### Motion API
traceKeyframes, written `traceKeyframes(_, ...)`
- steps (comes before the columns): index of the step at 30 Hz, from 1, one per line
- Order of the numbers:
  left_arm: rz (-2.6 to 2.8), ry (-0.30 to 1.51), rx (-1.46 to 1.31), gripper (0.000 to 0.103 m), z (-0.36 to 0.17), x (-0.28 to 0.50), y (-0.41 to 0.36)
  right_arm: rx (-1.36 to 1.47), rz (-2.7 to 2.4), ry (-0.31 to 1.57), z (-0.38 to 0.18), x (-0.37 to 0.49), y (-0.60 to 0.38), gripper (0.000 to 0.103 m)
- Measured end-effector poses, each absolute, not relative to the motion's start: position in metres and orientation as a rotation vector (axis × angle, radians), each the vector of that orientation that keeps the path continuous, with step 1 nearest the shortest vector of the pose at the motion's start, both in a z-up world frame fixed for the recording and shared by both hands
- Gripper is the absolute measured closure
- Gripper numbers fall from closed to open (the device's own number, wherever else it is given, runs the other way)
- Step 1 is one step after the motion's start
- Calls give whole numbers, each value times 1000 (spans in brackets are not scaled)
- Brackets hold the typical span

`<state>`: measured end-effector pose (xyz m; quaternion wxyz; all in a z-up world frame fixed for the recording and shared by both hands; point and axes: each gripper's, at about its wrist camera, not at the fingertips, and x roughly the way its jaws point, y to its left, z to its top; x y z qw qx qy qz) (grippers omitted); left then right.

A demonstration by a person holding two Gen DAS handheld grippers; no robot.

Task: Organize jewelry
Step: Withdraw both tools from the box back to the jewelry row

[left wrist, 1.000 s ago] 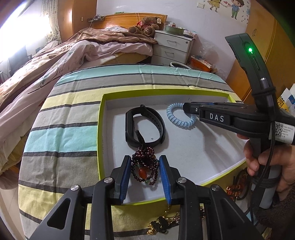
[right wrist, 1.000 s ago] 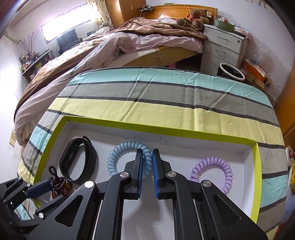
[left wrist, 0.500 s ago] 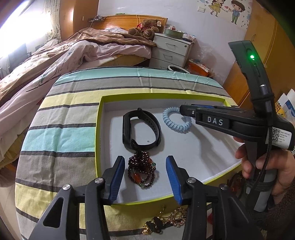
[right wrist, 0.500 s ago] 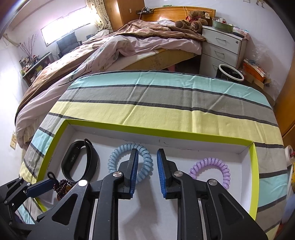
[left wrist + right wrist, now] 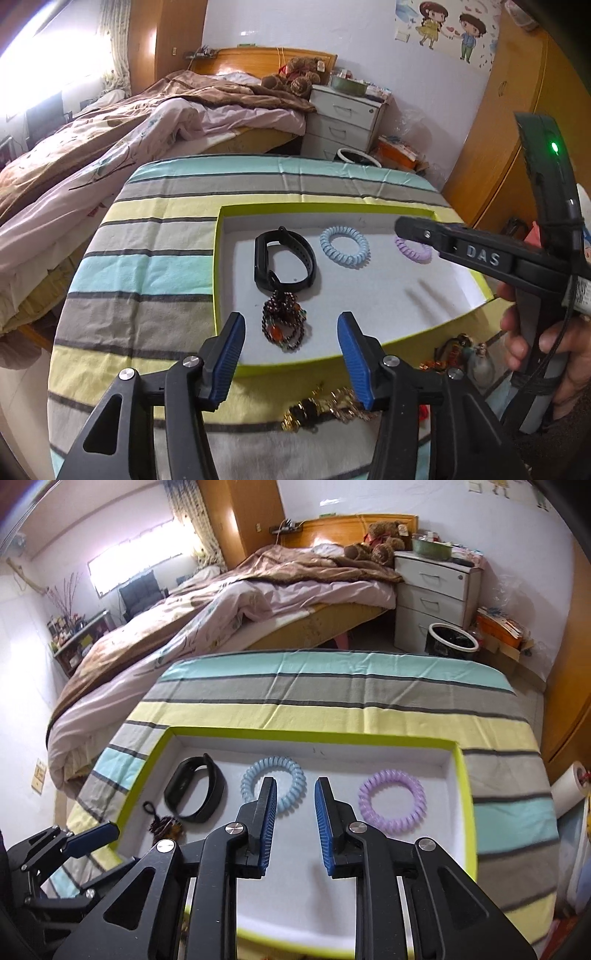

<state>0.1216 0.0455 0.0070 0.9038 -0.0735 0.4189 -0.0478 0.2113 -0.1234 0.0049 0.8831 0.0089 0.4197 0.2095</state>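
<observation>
Both tools are hanging over the tray (image 5: 218,280) with nothing between their pads. Left tool (image 5: 291,354) has just been opening and is gaping wide above the beaded bracelet (image 5: 282,325), which is lying just ahead. Right tool (image 5: 295,823) is standing partly open, the blue coil tie (image 5: 273,786) ahead to its left, the purple coil tie (image 5: 391,801) to its right. Farther left, the black band (image 5: 195,794) is lying flat.

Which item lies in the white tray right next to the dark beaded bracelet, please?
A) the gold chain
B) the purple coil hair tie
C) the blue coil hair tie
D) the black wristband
D: in the left wrist view the black wristband lies right against the top of the dark beaded bracelet in the tray, while the blue coil hair tie and purple coil hair tie lie farther right.
</observation>
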Motion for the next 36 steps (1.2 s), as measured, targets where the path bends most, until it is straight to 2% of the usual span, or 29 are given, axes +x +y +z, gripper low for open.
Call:
traceKeyframes(16,-55,806,-220,50,23,51,70,86,359,810,14,125,-196,79)
traceKeyframes(18,-51,805,-227,50,23,44,72,90,346,807,12,116,-206,64)
traceKeyframes(19,-53,804,-231,50,23,41,73,93,340,811,11,111,-211,53)
traceKeyframes(36,-68,864,-244,50,0,34,95,-31,323,886,-37,100,-218,52)
